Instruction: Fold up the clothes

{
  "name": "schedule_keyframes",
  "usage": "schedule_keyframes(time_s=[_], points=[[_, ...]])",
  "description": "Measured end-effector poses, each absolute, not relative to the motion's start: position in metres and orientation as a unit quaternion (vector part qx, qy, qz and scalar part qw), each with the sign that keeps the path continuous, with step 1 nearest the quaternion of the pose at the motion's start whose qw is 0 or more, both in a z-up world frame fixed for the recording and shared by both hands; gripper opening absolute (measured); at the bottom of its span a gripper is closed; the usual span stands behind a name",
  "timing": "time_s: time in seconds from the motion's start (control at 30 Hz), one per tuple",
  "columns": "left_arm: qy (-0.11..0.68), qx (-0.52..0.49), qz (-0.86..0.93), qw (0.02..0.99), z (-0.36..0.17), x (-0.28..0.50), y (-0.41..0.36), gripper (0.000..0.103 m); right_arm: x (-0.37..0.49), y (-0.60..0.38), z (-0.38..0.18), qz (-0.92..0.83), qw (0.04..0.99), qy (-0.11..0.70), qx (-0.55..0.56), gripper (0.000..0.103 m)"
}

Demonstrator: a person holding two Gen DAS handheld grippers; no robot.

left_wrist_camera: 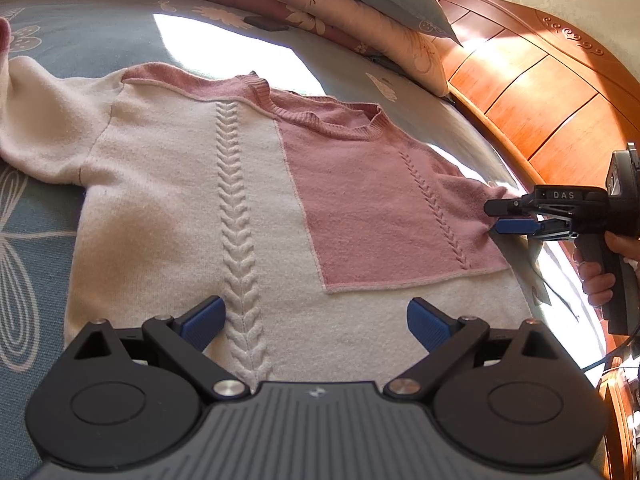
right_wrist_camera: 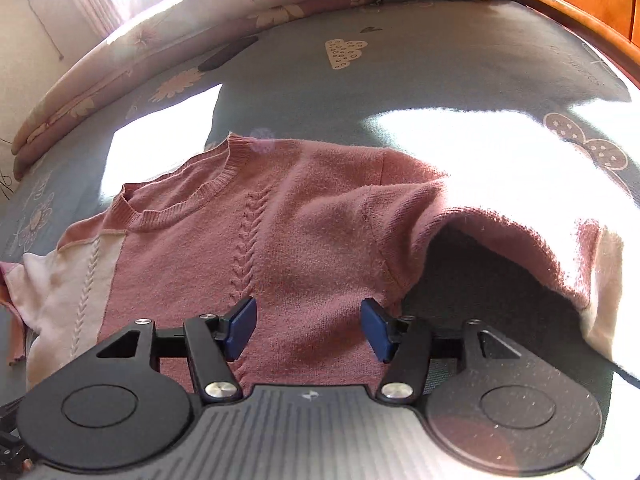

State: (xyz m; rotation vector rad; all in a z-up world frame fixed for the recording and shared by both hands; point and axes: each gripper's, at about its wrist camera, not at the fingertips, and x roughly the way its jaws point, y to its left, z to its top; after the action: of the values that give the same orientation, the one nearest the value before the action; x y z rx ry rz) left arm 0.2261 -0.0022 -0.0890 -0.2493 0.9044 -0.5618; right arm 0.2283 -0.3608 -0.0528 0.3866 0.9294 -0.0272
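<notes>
A pink-and-cream sweater (left_wrist_camera: 248, 200) lies flat, front up, on a blue flowered sheet (left_wrist_camera: 36, 216); going left to right in the left wrist view, its cream sleeve (left_wrist_camera: 44, 128) trails off toward the left edge; a cable-knit rib (left_wrist_camera: 236, 216) runs down the cream body; the pink panel (left_wrist_camera: 376, 208) with the ribbed collar (left_wrist_camera: 316, 114) fills the upper right. The left gripper (left_wrist_camera: 316, 322) hangs over the lower cream part, jaws spread wide, nothing between the blue pads (left_wrist_camera: 202, 326). Pillows (left_wrist_camera: 360, 4) line the far edge of the bed; a wooden headboard (left_wrist_camera: 532, 92) rises at the right. At the sweater's right edge the right gripper (left_wrist_camera: 500, 216), held by a hand (left_wrist_camera: 600, 276), points in at the pink shoulder.

In the right wrist view, the right gripper (right_wrist_camera: 308, 328) hovers over the pink panel (right_wrist_camera: 312, 248), jaws apart, pads clear of the knit; to its right the pink sleeve (right_wrist_camera: 500, 216) lies folded in over the body, arching up with a dark hollow beneath, its cream cuff (right_wrist_camera: 604, 292) at the far right.
</notes>
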Motion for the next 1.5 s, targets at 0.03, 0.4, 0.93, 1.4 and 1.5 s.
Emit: schedule_keyframes(time_s=[0.03,0.4,0.93,1.4,1.5], points=[[0.429,-0.117,-0.266,0.855,-0.089,0.226,-0.002,0.097,0.223,-0.352,-0.051,0.007,0.876,0.443,0.188,0.066],[0.43,-0.128,-0.264,0.854,-0.09,0.226,0.0,0.097,0.185,-0.35,-0.081,-0.035,0.872,0.457,0.171,0.068],[0.413,-0.094,-0.254,0.87,-0.091,0.217,-0.01,0.1,0.077,-0.332,-0.091,-0.031,0.88,0.412,0.234,0.075],[0.398,-0.062,-0.238,0.884,-0.084,0.205,-0.013,0.1,0.059,-0.272,-0.06,-0.034,0.908,0.403,0.107,0.079],[0.394,-0.055,-0.231,0.888,-0.083,0.204,-0.013,0.1,0.081,-0.236,-0.066,-0.016,0.917,0.397,0.045,0.083]])
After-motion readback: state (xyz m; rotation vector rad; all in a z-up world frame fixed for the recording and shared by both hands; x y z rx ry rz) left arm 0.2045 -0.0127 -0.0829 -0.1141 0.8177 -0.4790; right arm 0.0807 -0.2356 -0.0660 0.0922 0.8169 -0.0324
